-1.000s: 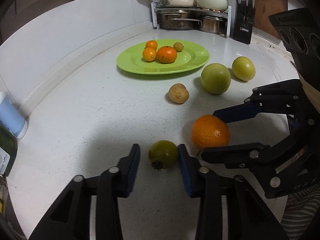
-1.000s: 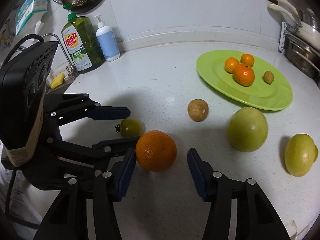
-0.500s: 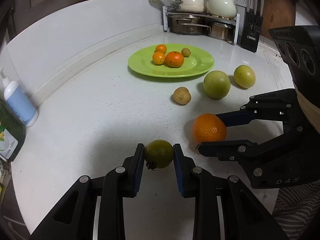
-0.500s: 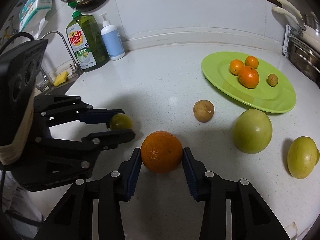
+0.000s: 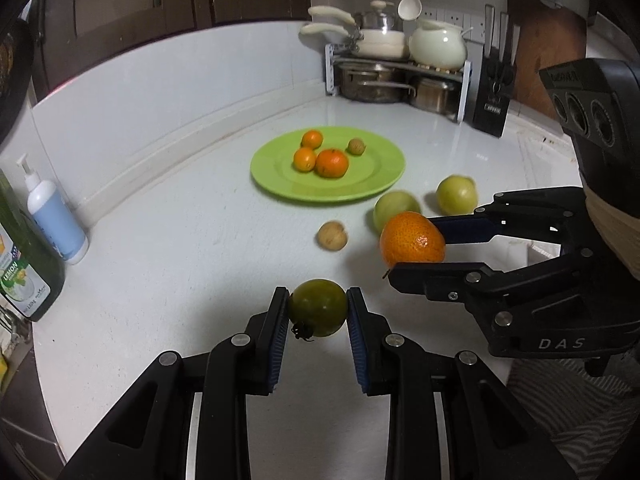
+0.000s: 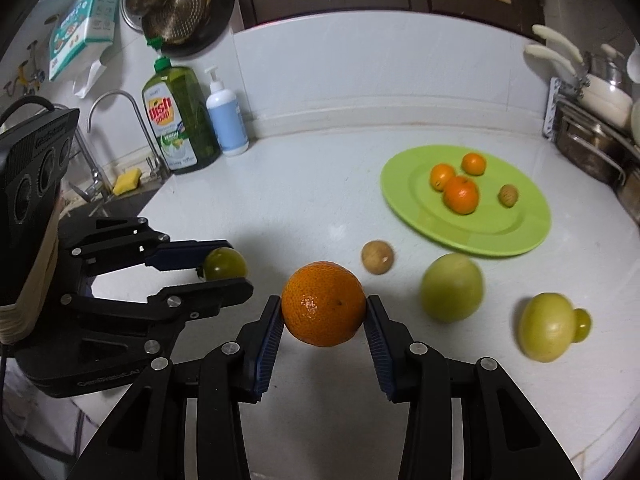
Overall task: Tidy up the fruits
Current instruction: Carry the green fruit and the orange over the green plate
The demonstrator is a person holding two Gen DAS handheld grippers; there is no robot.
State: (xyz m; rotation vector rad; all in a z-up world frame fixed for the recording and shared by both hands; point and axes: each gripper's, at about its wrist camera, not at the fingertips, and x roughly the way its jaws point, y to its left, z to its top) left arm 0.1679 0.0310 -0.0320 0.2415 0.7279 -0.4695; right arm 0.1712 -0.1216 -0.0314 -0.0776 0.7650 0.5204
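My left gripper (image 5: 318, 312) is shut on a small dark green fruit (image 5: 318, 307), lifted off the white counter; the same green fruit (image 6: 225, 264) shows at the left of the right wrist view. My right gripper (image 6: 324, 314) is shut on a large orange (image 6: 323, 303), also raised; that orange (image 5: 412, 238) appears to the right in the left wrist view. A lime-green plate (image 5: 280, 176) farther back holds three small oranges and a brown fruit. On the counter lie a brown fruit (image 6: 377, 256), two pale green fruits (image 6: 451, 287) (image 6: 545, 326), and a tiny green one (image 6: 581, 324).
A dish soap bottle (image 6: 180, 120) and a blue pump bottle (image 6: 226, 120) stand at the back left by the sink tap (image 6: 120, 120). A rack of pots (image 5: 392, 76) and a knife block (image 5: 494, 92) fill the far right corner.
Both grippers closed on their fruits, the left on the green fruit and the right on the orange, then lifted them off the counter.
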